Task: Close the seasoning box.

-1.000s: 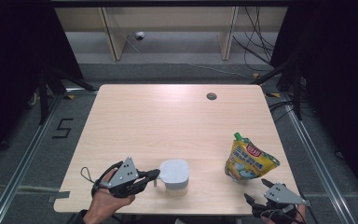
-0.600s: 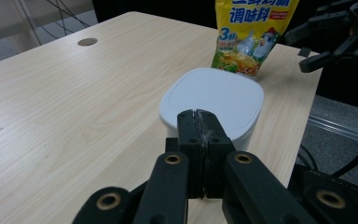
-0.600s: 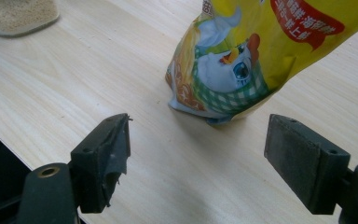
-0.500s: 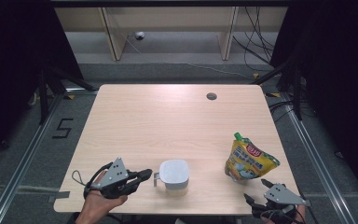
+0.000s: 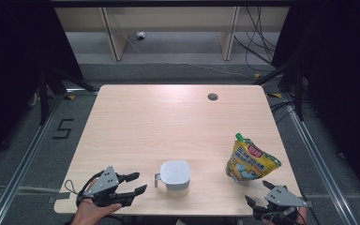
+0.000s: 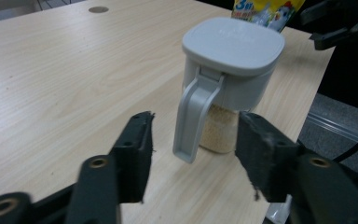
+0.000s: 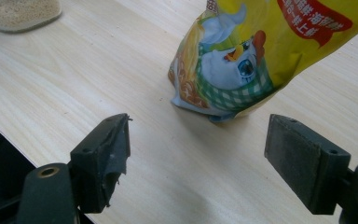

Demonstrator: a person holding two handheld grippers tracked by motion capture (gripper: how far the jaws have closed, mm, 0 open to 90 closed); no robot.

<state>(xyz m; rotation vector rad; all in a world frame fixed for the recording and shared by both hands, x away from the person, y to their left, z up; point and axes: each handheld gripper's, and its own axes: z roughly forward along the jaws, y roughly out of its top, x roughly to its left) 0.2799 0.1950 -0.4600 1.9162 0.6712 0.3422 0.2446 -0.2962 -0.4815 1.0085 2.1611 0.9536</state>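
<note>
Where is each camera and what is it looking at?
High view: above the near edge, looking down on the table; a hand holds the left gripper, and the right gripper shows too.
Left gripper view: on that gripper, facing the grey jar between its open jaws.
Right gripper view: on that gripper, facing the yellow pouch.
Shared: jar and pouch appear in all three.

high view looks down from 6 o'clock over the table; both gripper views sit low and close, sharing the lidded jar and yellow pouch.
</note>
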